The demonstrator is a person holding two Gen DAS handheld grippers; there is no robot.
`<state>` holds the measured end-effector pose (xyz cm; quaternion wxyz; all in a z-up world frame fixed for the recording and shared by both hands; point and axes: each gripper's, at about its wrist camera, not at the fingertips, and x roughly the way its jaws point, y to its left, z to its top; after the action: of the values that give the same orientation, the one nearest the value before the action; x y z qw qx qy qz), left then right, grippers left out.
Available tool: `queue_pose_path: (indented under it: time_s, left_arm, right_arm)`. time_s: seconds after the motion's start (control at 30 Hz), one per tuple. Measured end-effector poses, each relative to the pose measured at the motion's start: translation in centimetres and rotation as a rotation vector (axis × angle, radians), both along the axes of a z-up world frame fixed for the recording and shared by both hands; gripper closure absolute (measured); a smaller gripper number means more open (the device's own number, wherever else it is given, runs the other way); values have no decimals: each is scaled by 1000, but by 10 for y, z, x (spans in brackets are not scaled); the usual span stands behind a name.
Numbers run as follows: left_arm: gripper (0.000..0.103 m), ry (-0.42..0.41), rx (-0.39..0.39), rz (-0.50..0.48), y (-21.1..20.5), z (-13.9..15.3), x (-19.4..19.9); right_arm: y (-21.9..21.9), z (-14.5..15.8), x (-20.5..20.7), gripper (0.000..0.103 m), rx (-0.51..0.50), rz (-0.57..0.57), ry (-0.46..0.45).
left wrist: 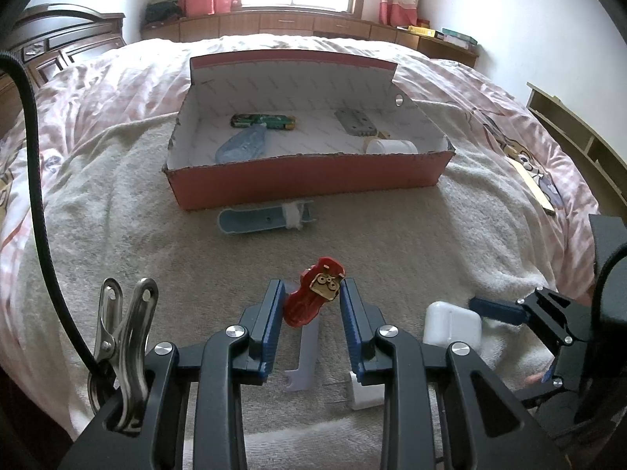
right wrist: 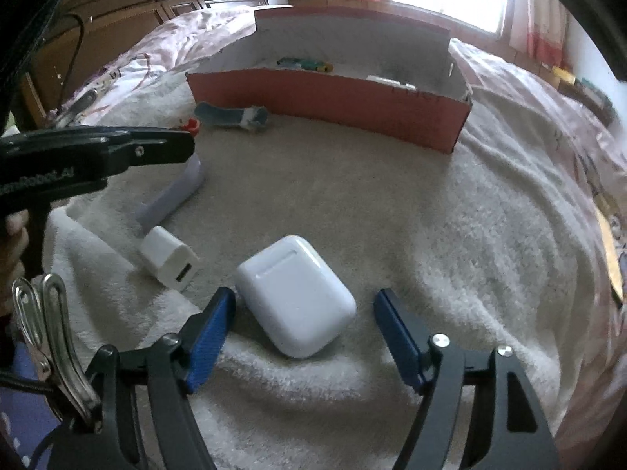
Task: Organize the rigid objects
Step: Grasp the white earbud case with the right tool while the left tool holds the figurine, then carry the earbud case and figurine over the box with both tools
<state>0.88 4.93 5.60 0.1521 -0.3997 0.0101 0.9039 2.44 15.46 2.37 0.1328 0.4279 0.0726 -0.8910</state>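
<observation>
The red toy car [left wrist: 313, 297] hangs tilted, pinched between the blue pads of the left gripper [left wrist: 312, 305] above the beige towel [left wrist: 392, 243]. Beneath lie a pale lilac wrench [left wrist: 303, 356] and a white charger [right wrist: 168, 260]. The right gripper [right wrist: 305, 331] is spread around the white earbud case [right wrist: 296, 293]. Farther off, a blue plastic piece [left wrist: 266, 221] lies just before the red box [left wrist: 309, 184], which holds several small items.

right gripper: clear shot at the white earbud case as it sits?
Probably yes. The right gripper is open with the white earbud case lying between its fingers on the towel; nothing sits between them, and the charger lies off to the side.
</observation>
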Motion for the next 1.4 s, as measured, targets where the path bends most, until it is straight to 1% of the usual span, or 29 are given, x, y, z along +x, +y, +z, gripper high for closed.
queue_pose_path:
  time_s: [0.1,0.2,0.3,0.43,0.7,0.77,0.8,0.9,0.93,1.1,1.23,1.3,1.4]
  left_arm:
    - [73,-1,1,1,0,0,0]
    - [73,-2,1,1,1,-1,0]
    - [73,-6,3,0,1,-3,0]
    - [73,-7,4,-5,2,-5,1]
    - [73,3,20,-4,-1,-2,2]
    - [73,1,18,-3,-1,-2,2]
    - [73,-1,19,-2,-1,-2,2]
    - [73,-1,21,0,-1,-3,1]
    - [73,-1,22,0,-1,-3,1]
    - [73,-5,16,-11,2,-4,0]
    - [73,-12,19,-19,6,-4,-3]
    - [73,-24,34,-27,7,-3,-4]
    - [73,-30,43,-35,10,0,-7]
  right_arm:
    - [5,3,-7,26,42,-53,40]
    - [13,1,-12,26,9,-54,14]
    - [14,-1,-11,25,5,-42,23]
    - [21,-4,-9,22,-29,-30,35]
    - [18,-5,2,23,-14,-56,30]
    - [16,-4,4,28,-3,-64,41]
    - [16,-4,6,33,-1,-64,46]
    - [13,-2,9,54,-1,-46,63]
    - [12,-1,10,56,2,-43,67]
    - [15,0,9,57,-30,-41,69]
    - [22,3,6,57,-94,-49,60]
    - [25,5,3,57,-131,-49,52]
    - [28,8,0,57,-149,-52,58]
